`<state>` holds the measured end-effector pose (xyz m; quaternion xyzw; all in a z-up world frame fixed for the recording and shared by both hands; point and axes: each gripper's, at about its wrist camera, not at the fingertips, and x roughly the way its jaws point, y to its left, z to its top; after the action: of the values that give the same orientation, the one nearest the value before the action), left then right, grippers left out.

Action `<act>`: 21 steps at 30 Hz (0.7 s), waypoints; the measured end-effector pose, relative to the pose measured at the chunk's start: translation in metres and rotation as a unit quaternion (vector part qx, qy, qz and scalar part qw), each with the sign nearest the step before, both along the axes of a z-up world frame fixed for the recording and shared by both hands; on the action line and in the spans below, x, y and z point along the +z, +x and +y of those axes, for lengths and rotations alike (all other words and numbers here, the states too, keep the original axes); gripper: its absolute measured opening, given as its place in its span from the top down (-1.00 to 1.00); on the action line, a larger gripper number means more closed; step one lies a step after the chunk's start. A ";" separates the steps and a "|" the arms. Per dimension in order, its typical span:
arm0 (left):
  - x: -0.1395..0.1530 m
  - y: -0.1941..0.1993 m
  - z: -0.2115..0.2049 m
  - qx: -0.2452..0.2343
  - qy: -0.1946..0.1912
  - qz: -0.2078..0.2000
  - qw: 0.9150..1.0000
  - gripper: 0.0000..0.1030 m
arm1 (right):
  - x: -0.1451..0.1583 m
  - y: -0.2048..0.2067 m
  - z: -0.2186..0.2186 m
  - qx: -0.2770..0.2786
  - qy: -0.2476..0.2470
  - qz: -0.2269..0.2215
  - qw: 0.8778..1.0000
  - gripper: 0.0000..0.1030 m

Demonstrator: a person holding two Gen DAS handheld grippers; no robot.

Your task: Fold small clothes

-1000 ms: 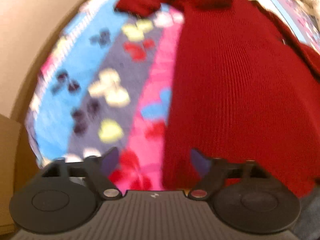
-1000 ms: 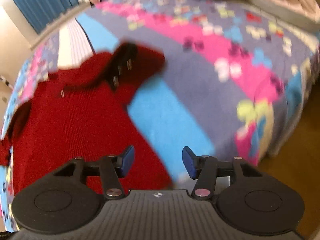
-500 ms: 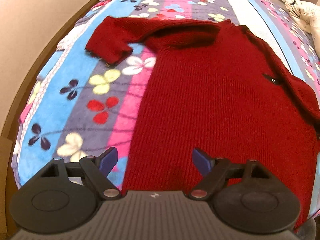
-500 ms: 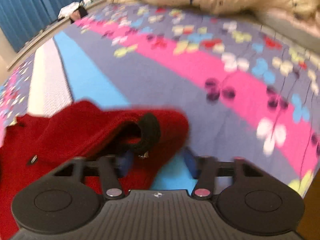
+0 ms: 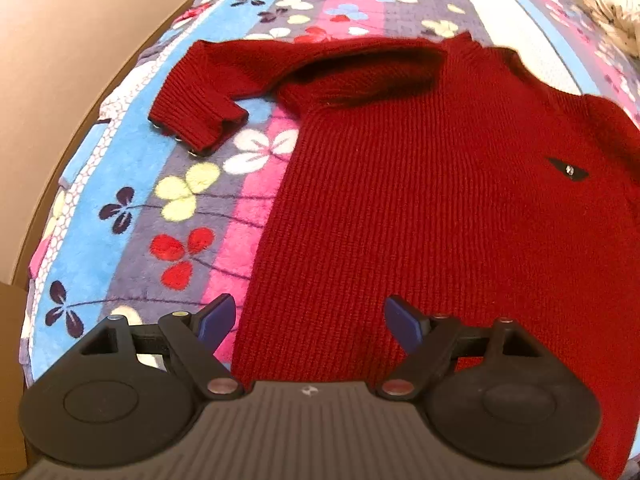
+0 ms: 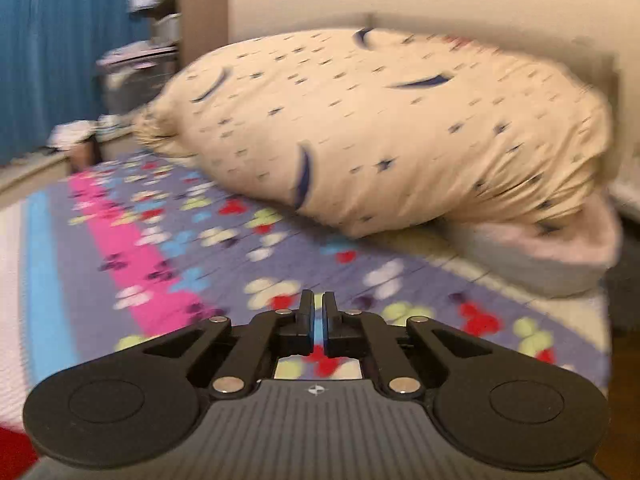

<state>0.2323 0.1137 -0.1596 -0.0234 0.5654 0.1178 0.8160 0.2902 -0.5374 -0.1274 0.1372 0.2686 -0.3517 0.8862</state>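
A small dark red knit sweater (image 5: 420, 200) lies flat on the flowered bedspread (image 5: 180, 200). Its left sleeve (image 5: 200, 100) stretches out to the left, cuff with small studs at the end. My left gripper (image 5: 310, 320) is open and empty, hovering over the sweater's bottom left hem. My right gripper (image 6: 317, 316) is shut, with nothing visible between its fingertips, and points over the bedspread (image 6: 160, 248) toward the pillow. Only a sliver of red sweater (image 6: 14, 448) shows at the bottom left of the right wrist view.
A large cream pillow (image 6: 380, 132) with dark marks lies at the head of the bed on a grey-pink cushion (image 6: 560, 264). A beige wall (image 5: 60, 60) runs along the bed's left side. Blue curtains (image 6: 60, 40) and shelves stand beyond.
My right gripper has shut and swung up away from the sweater's right sleeve to face the pillow. My left gripper stays open and has drawn back a little over the hem.
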 end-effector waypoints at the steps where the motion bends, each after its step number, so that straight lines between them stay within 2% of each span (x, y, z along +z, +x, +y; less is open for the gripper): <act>1: -0.004 0.002 0.000 -0.002 0.002 0.005 1.000 -0.67 | -0.004 -0.007 0.004 0.027 0.022 -0.001 0.999 0.55; 2: -0.008 0.003 -0.001 -0.002 0.003 0.011 1.000 -0.67 | -0.013 -0.015 0.010 0.054 0.041 0.004 0.998 0.27; 4: -0.013 0.005 0.000 0.000 0.001 0.016 1.000 -0.67 | -0.030 -0.024 0.022 0.090 0.065 0.011 0.994 0.10; 9: -0.011 0.008 0.009 0.011 0.006 0.004 1.000 -0.72 | -0.062 -0.020 0.063 0.146 0.127 0.050 0.980 0.09; 11: -0.010 0.013 0.020 0.024 0.016 -0.005 1.000 -0.82 | -0.072 -0.010 0.080 0.163 0.126 0.054 0.977 -0.03; 14: -0.007 0.025 0.045 0.035 0.046 -0.028 0.998 -0.88 | -0.089 0.008 0.104 0.169 0.118 0.107 0.973 -0.04; 16: -0.007 0.039 0.065 0.040 0.066 -0.040 0.996 -0.98 | -0.084 0.007 0.118 0.178 0.122 0.099 0.971 -0.04; 19: -0.010 0.065 0.095 0.047 0.107 -0.064 0.991 -0.98 | -0.065 -0.016 0.149 0.209 0.135 0.075 0.966 -0.05; 21: -0.016 0.087 0.107 0.010 0.132 -0.070 0.989 -0.98 | -0.054 -0.035 0.167 0.223 0.143 0.069 0.962 -0.06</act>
<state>0.3192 0.2209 -0.1755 0.0708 0.4858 0.1972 0.8486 0.2552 -0.3703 -0.1817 0.1749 0.4006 -0.1120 0.8924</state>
